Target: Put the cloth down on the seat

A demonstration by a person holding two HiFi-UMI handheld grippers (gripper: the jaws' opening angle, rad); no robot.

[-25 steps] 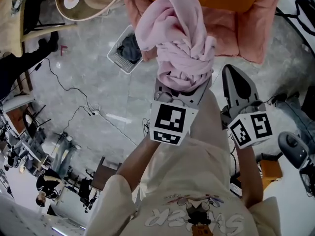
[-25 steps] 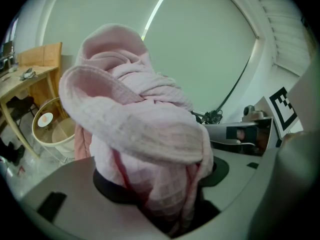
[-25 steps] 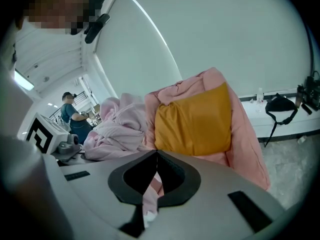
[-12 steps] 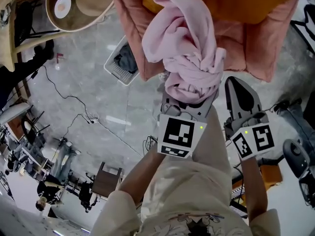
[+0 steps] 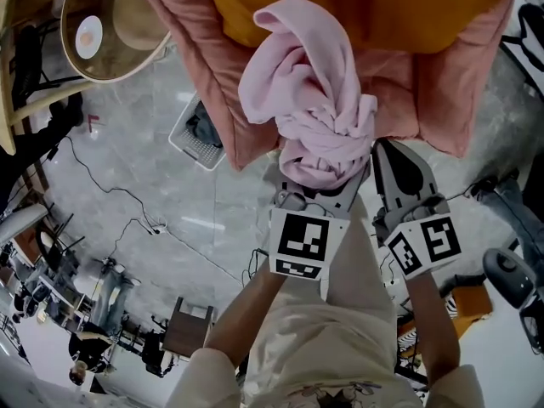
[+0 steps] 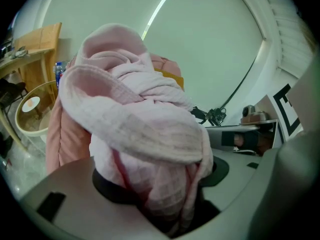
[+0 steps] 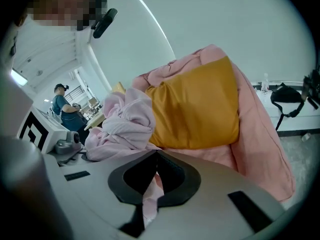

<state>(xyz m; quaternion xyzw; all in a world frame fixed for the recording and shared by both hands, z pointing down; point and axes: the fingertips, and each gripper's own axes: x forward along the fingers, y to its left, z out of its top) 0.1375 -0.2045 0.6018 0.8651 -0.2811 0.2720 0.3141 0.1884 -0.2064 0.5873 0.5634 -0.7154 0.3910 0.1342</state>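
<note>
The pink-covered seat (image 5: 442, 100) with its orange cushion (image 5: 382, 7) fills the head view at 12 o'clock. In front of its near edge is the pink cloth (image 5: 310, 100) (a twisted bundle). It is clamped at its base between the jaws of the left gripper (image 5: 323, 185). At 4 o'clock of the cloth, the right gripper (image 5: 387, 151) has its jaws pressed together at the tips.

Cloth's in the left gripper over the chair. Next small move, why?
Probably lower the left gripper toward the orange cushion: the pink cloth is clamped in its jaws, bunched above the cushion, and does not look set down yet.
</note>
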